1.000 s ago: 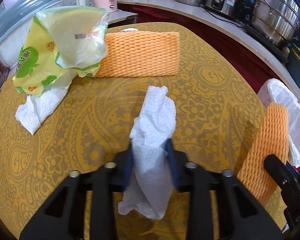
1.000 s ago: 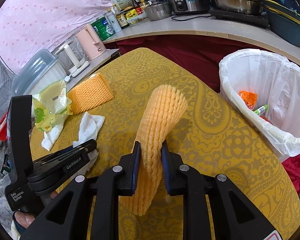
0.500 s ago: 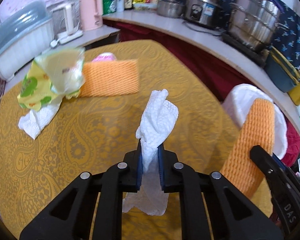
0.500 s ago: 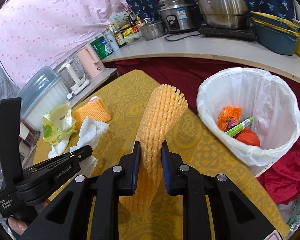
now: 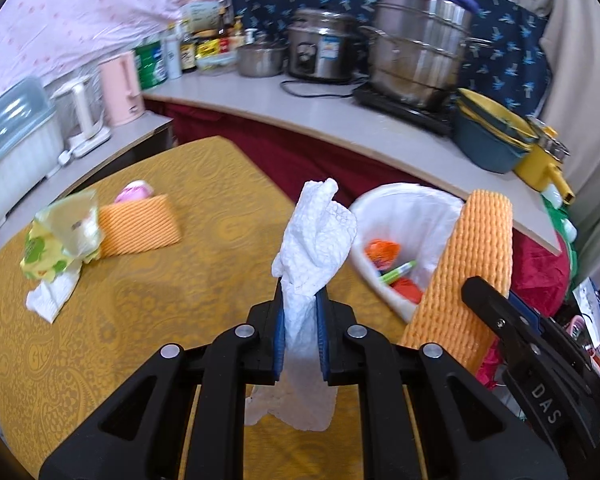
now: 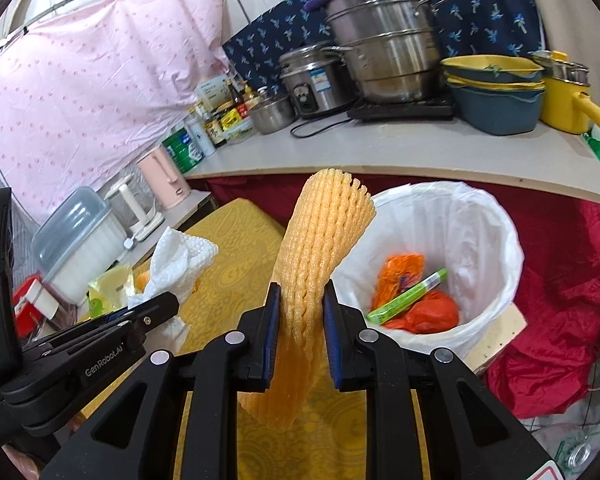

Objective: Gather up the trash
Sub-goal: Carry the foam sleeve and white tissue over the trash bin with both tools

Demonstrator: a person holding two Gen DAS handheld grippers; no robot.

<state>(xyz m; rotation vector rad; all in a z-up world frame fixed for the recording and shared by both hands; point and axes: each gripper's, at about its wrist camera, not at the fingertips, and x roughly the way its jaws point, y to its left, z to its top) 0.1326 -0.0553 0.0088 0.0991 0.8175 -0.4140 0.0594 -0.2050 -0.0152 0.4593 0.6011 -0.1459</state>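
My left gripper (image 5: 299,300) is shut on a crumpled white paper towel (image 5: 316,236) and holds it above the yellow table (image 5: 148,300). My right gripper (image 6: 299,300) is shut on an orange foam net sleeve (image 6: 320,236), held upright beside the white-lined trash bin (image 6: 472,216). The sleeve also shows in the left wrist view (image 5: 472,264), in front of the bin (image 5: 404,208). The bin holds orange wrappers (image 6: 424,314) and a green tube (image 6: 412,296). On the table lie a second orange foam net (image 5: 140,228), a yellow-green plastic bag (image 5: 60,236) and another paper towel (image 5: 50,298).
A counter (image 6: 380,148) behind the table carries steel pots (image 6: 384,36), a rice cooker (image 6: 316,76), bowls, bottles and a pink kettle (image 5: 122,88). Red cloth (image 6: 560,312) drapes around the bin. A pink object (image 5: 134,191) lies behind the far foam net.
Both grippers have risen and moved right towards the bin, carrying the paper towel and the foam sleeve. The left jaws closed tighter on the towel. The bin's inside now shows in both views.
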